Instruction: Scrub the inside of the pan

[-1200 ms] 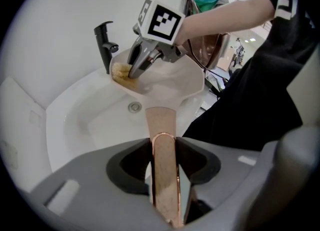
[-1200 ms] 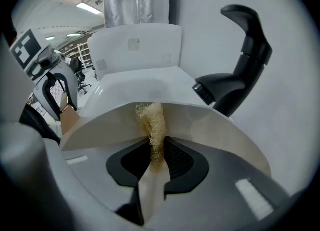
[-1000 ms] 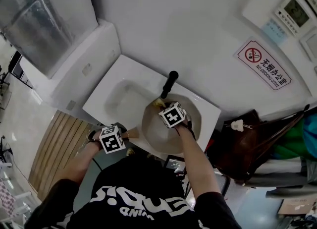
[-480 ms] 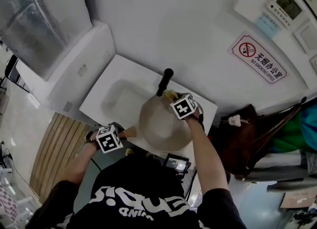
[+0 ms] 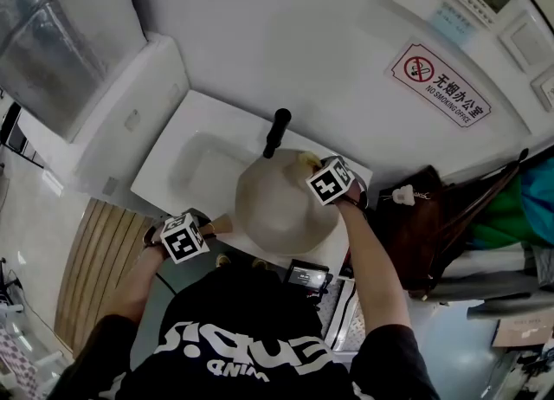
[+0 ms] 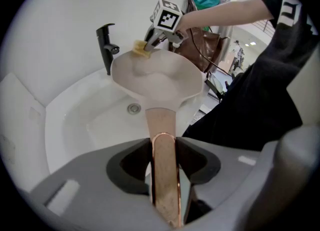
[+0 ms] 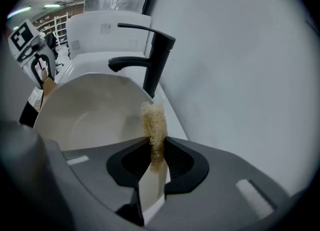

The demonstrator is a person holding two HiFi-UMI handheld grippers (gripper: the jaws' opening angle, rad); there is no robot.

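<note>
A cream pan (image 5: 281, 203) is held level over the white sink (image 5: 186, 164). My left gripper (image 5: 210, 228) is shut on its copper-coloured handle (image 6: 162, 145), which runs between the jaws of the left gripper (image 6: 164, 175). My right gripper (image 5: 316, 167) is shut on a yellowish fibrous scrubber (image 7: 154, 125). The scrubber (image 6: 139, 49) rests at the pan's far rim, close to the black faucet (image 6: 106, 45). In the right gripper view the pan (image 7: 85, 115) lies left of the right gripper (image 7: 156, 157), its inside pale and bare.
The black faucet (image 5: 277, 130) stands at the back of the sink, just beyond the pan. A white wall is close behind it, with a no-smoking sign (image 5: 437, 85). A brown bag (image 5: 415, 234) hangs at the right. A white box (image 5: 112, 121) adjoins the sink's left.
My right gripper has carried the scrubber from the middle of the pan to its far right rim near the faucet. The left gripper keeps hold of the handle.
</note>
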